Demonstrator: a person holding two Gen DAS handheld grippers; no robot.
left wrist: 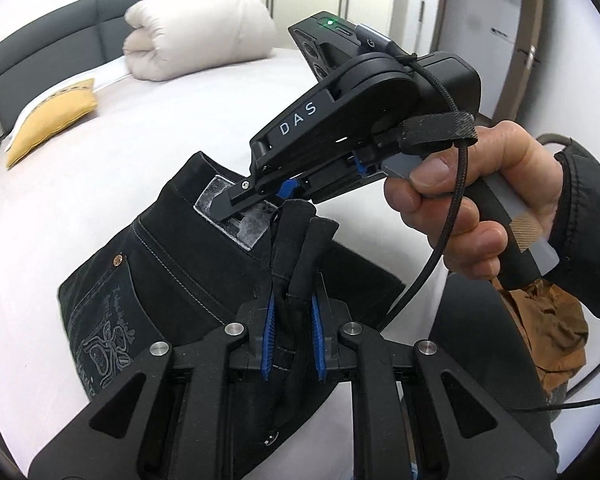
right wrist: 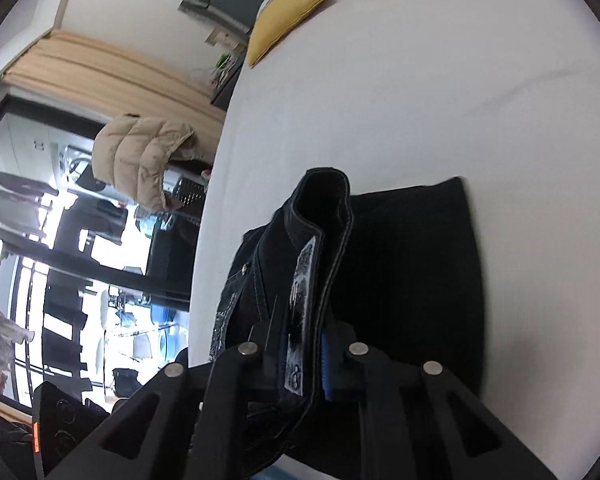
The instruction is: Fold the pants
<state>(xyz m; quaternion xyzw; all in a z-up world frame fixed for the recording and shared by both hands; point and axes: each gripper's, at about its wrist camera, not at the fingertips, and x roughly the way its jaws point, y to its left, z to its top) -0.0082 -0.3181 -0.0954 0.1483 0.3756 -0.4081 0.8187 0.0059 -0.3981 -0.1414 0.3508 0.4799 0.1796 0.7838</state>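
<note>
Black jeans (left wrist: pixel 172 264) on white bed (left wrist: pixel 120 152), waistband lifted. Thick denim: heavy, floppy, non-slip; best gripped at waistband seam. Left gripper (left wrist: pixel 294 320) clamped narrow on folded waistband ahead. Right gripper (right wrist: pixel 306 356) pinched on waistband at leather patch (right wrist: pixel 302 280).

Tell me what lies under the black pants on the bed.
The black pants lie on the bed's white sheet, which shows bare all around them. Whatever is directly beneath the cloth is covered. Left gripper and right gripper both pinch the waistband.
</note>
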